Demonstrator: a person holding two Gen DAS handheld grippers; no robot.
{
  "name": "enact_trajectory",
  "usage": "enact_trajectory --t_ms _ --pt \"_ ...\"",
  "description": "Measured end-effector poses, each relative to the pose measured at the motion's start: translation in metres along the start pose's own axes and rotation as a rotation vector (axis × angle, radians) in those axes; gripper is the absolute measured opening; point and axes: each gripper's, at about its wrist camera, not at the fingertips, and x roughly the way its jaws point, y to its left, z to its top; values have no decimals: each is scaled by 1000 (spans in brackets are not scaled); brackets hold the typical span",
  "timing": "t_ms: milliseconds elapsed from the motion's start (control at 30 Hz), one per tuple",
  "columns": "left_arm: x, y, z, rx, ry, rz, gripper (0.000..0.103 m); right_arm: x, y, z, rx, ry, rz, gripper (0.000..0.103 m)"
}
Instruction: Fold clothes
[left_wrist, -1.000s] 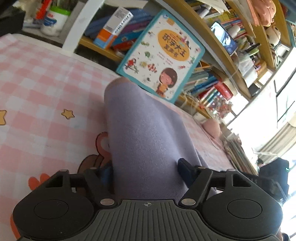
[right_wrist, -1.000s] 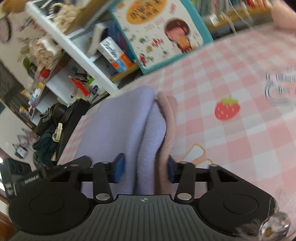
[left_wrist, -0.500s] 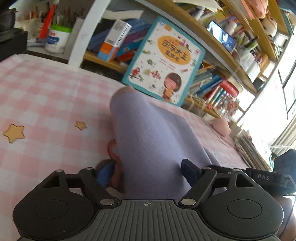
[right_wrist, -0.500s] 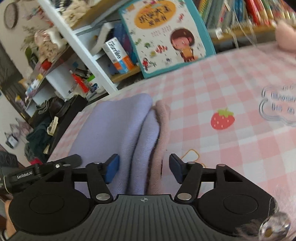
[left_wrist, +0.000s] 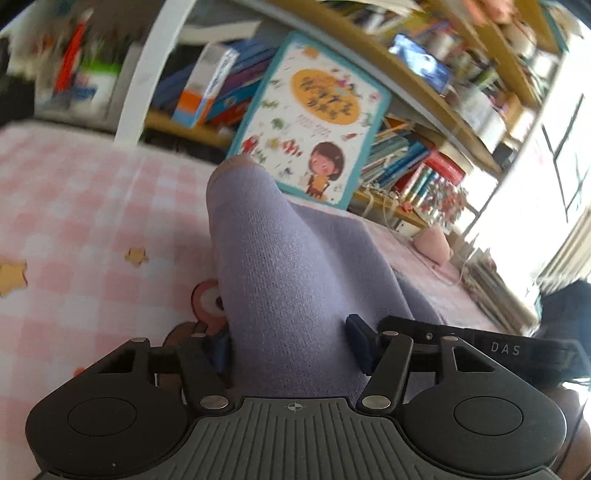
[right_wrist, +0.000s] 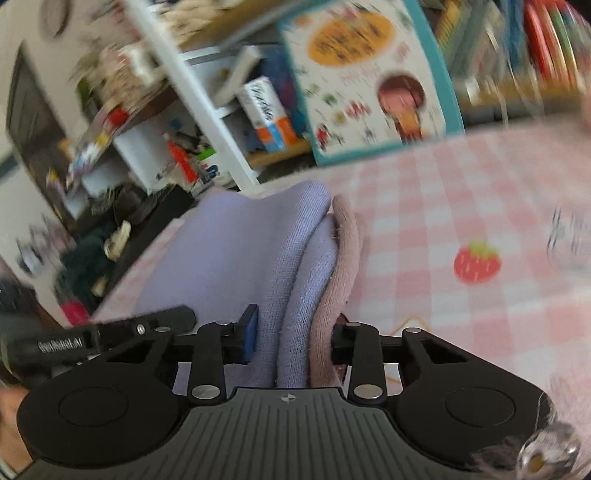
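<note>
Surface (left_wrist: 74, 206), pink check cloth w/ stars and a strawberry, carries the job; shelves w/ 1 big picture book (left_wrist: 314, 118) stand behind it. On it lies 1 purple garment (left_wrist: 280, 280), bunched in layers, w/ a pink layer (right_wrist: 343, 266) on its right edge; can't tell if that's lining or a 2nd piece.

Change vs a sec ago: both views have tipped up and blurred, shelves fill more of the frame, cloth rides higher off the check. Judgement: the held edge is being carried over, a fold mid-swing, not yet laid.

2 tools, 1 per hand. Left tool (left_wrist: 291, 347): jaws part-closed, clamping a thick roll of purple. Right tool (right_wrist: 291, 332): jaws narrower, pinching purple plus pink layers together.
</note>
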Motion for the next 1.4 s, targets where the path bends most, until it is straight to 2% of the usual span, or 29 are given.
enact_trajectory --t_ms 33,200,233,333,433,500,567,633,733,933,1067,1167,1400 --pt "0 1 0 0 8 -3 62 -1 1 -1 -11 -1 -7 30" --pt "4 16 -1 -82 50 -40 67 2 -17 -3 106 45 25 37" --pt "4 17 -1 -87 52 -42 70 2 -19 -3 123 51 27 41" --pt "5 23 1 -110 64 -45 78 2 -25 -4 165 65 40 44" --pt "8 33 0 -172 71 -80 78 4 -31 -6 213 79 50 48" --pt "9 33 -1 -170 67 -82 78 6 -36 -8 260 80 79 48" --pt "10 28 -2 -152 68 -83 69 7 -39 -10 284 82 99 45" --pt "10 24 -2 -147 62 -80 62 6 -36 -11 267 76 101 36" --pt "3 15 -2 -98 43 -63 59 -2 -25 -11 184 35 84 32" --pt "-5 5 7 -50 -4 -87 58 -18 -9 -5 75 -48 70 31" --pt "1 1 26 -25 -2 -106 59 -20 -5 12 22 -73 52 31" --pt "12 -3 44 5 -4 -111 59 -16 -9 27 14 -84 46 31" --pt "46 8 70 5 -22 -112 59 7 -25 64 26 -119 28 31"
